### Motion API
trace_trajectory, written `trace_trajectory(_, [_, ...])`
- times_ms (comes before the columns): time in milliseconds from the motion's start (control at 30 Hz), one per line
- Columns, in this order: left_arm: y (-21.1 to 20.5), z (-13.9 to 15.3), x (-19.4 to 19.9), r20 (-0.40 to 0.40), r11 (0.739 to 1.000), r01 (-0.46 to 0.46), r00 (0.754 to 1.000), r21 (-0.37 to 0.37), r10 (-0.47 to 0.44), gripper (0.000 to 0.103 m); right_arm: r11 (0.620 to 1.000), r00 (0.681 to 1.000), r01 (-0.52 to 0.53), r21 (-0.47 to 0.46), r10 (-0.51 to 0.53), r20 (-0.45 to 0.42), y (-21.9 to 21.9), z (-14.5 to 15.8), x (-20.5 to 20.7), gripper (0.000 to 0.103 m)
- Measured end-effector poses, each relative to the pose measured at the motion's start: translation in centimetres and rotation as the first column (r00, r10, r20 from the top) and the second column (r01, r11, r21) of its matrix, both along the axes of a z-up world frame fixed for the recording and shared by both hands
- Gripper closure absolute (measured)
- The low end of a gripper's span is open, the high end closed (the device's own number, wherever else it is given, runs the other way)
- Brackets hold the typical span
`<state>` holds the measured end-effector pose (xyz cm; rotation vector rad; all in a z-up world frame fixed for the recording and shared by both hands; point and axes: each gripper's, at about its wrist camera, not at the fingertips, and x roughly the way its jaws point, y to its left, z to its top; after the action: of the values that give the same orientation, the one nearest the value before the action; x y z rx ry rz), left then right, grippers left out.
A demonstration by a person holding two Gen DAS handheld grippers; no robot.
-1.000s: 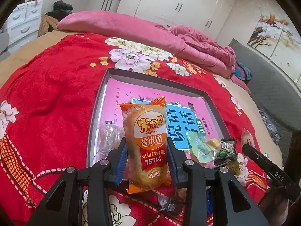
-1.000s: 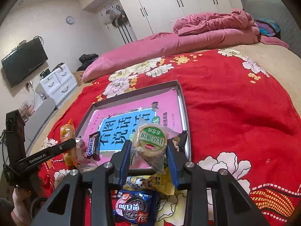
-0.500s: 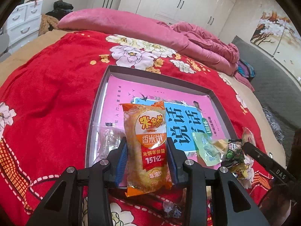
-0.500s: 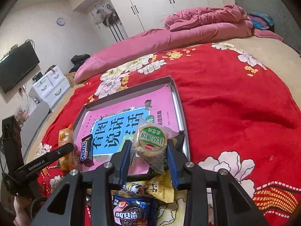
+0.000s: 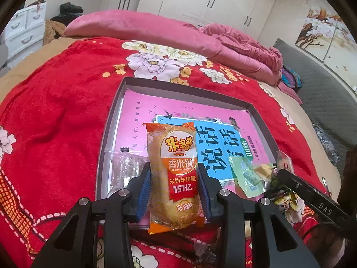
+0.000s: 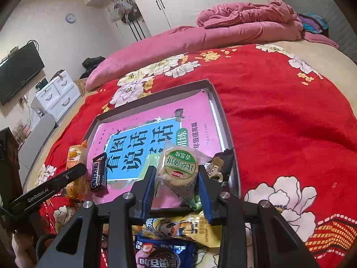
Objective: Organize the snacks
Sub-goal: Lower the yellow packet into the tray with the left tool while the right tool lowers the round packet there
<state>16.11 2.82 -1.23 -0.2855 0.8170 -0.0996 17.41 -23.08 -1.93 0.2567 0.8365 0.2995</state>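
- Two snacks are held at once: the rice cracker pack point(image 5: 173, 174) is pinched upright in the left claw point(image 5: 173, 187), jaws closed on its lower half, while the round biscuit point(image 6: 178, 167) is clamped in the right claw point(image 6: 176, 183).
- Both packs are carried above the near edge of the tray point(image 5: 111, 120), which lies just ahead of the claws on the red blanket point(image 5: 55, 111).
- For a clean drop, each pack is best brought forward over bare pink floor and lowered flat before the jaws are eased, probably well apart from what already lies there.
- A clear bag point(image 5: 125, 165), just ahead-left of the left claw, is shown only by the left view.
- A Snickers bar point(image 6: 98, 172) and loose packs point(image 6: 178, 230) under the right claw are shown only by the right view.
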Motion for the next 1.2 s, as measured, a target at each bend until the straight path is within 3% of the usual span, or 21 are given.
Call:
trace_trajectory(600, [-1.7, -0.3, 0.5, -0.001, 0.999, 0.054, 0.999, 0.006, -0.054, 0.063, 0.997, 0.997, -0.072, -0.013, 0.072, 0.001, 2.7, -0.7, 0.2, 0.066])
trace_trajectory(1200, [-3.5, -0.3, 0.7, -0.005, 0.996, 0.090, 0.996, 0.011, -0.090, 0.063, 0.999, 1.000, -0.002, -0.033, 0.001, -0.013, 1.4, -0.8, 0.3, 0.066])
